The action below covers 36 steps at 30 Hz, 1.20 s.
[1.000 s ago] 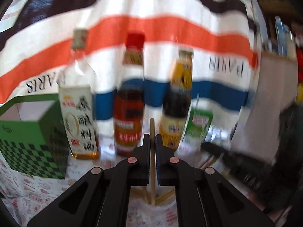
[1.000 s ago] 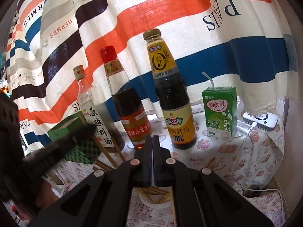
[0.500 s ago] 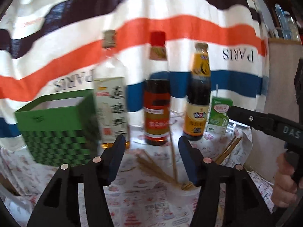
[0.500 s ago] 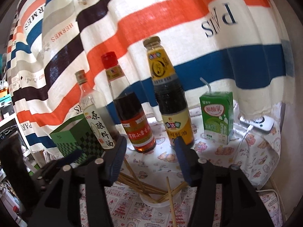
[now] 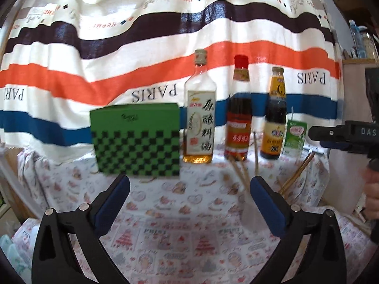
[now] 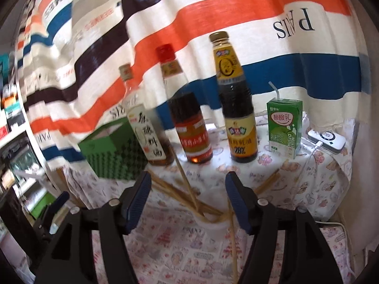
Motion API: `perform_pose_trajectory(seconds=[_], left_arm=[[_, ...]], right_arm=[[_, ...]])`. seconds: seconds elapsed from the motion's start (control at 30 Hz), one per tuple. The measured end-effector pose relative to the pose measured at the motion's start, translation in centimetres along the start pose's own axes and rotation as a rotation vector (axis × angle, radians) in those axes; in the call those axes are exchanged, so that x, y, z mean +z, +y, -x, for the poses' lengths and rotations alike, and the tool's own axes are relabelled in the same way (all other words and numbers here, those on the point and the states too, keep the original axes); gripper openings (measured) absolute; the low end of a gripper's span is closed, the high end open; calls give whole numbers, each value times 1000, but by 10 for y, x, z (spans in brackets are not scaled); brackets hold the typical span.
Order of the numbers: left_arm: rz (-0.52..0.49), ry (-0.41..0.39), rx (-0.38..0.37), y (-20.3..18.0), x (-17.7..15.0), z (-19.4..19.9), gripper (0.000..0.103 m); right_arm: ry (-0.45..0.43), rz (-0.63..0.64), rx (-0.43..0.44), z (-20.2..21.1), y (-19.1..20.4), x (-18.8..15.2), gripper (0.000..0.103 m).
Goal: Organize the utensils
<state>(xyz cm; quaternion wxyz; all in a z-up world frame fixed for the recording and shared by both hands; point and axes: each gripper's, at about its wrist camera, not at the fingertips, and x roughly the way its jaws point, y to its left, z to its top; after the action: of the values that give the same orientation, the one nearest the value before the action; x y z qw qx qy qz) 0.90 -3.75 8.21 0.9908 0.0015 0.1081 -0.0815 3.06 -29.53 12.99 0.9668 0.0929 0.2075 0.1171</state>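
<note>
Chopsticks [image 6: 187, 194] stand splayed in a small white cup [image 6: 213, 224] on the counter [image 6: 165, 255], leaning out in several directions. From the right claw [image 6: 188, 198] they lie straight ahead and just below, several stems rising between its blue pads, and one loose stick [image 6: 233, 248] runs lengthwise toward the camera beside the right-hand pad. The long axis of most sticks tilts up and away toward the bottles [image 6: 236, 108], so a grasp would likely come across a stem. The right claw is clearly the nearer one. The left claw [image 5: 189, 198] looks at the green checked box [image 5: 137, 142]; the chopsticks lie off to its right, beyond its right-hand pad.

Both claws stand apart with nothing pinched: the left spread very wide, the right about half open. A second ago both were clamped, the left on a single chopstick held upright; their jaws have just been opening, and that stick is no longer held. The left view has also swung away, so the box now sits centred.
</note>
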Motion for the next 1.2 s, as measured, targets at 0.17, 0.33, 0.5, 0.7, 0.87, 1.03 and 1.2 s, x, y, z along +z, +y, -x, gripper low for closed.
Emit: perform_pose_trajectory(seconds=[0.17, 0.33, 0.5, 0.7, 0.87, 1.03, 1.2], left_arm=[[68, 28, -6, 7, -29, 3, 101], [32, 60, 43, 10, -51, -10, 101], [54, 115, 45, 16, -66, -26, 101], [34, 104, 69, 10, -72, -24, 101], [45, 113, 103, 7, -73, -26, 101], [76, 106, 98, 13, -70, -23, 101], [116, 122, 109, 22, -70, -25, 101]], right_arm=[[105, 12, -10, -7, -11, -23, 63], [262, 79, -75, -27, -23, -43, 58], [358, 97, -118, -55, -33, -57, 50], [406, 103, -171, -90, -38, -63, 36], [439, 95, -186, -108, -45, -63, 25], [478, 107, -200, -123, -46, -67, 14], [475, 99, -194, -122, -47, -69, 6]])
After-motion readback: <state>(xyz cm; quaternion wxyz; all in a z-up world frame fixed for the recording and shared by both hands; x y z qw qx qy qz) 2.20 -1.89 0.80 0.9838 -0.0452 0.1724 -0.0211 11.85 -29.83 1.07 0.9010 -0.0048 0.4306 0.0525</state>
